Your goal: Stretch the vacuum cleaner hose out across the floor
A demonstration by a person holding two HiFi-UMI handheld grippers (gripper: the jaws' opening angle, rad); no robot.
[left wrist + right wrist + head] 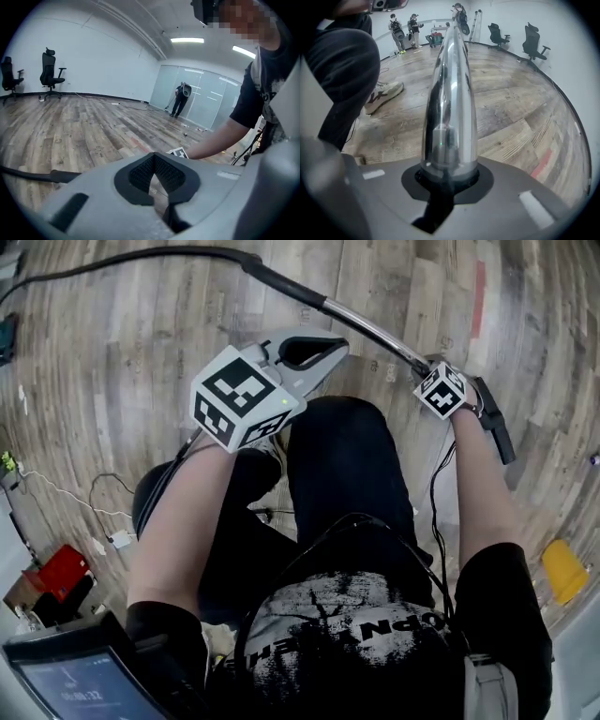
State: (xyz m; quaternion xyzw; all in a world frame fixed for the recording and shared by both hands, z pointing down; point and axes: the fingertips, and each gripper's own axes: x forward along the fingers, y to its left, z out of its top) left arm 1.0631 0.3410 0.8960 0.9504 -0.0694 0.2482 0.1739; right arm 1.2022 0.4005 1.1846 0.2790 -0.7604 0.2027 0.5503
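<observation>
The vacuum cleaner's black hose (141, 259) lies along the wooden floor from the top left and joins a chrome tube (366, 324). My right gripper (433, 381) is shut on that tube near its black end piece (494, 427). In the right gripper view the chrome tube (450, 93) rises from between the jaws of the right gripper (449, 176). My left gripper (339, 345) hovers just short of the tube, shut with nothing in it. In the left gripper view, the left gripper (153, 161) has its pads together, and the hose (28, 174) lies low at the left.
My dark trouser legs and a shoe (384, 96) stand close to the tube. A red box (61, 573), a white cable with a plug (117, 538) and a yellow object (565, 570) lie on the floor. Office chairs (51, 75) and people (396, 28) stand far off.
</observation>
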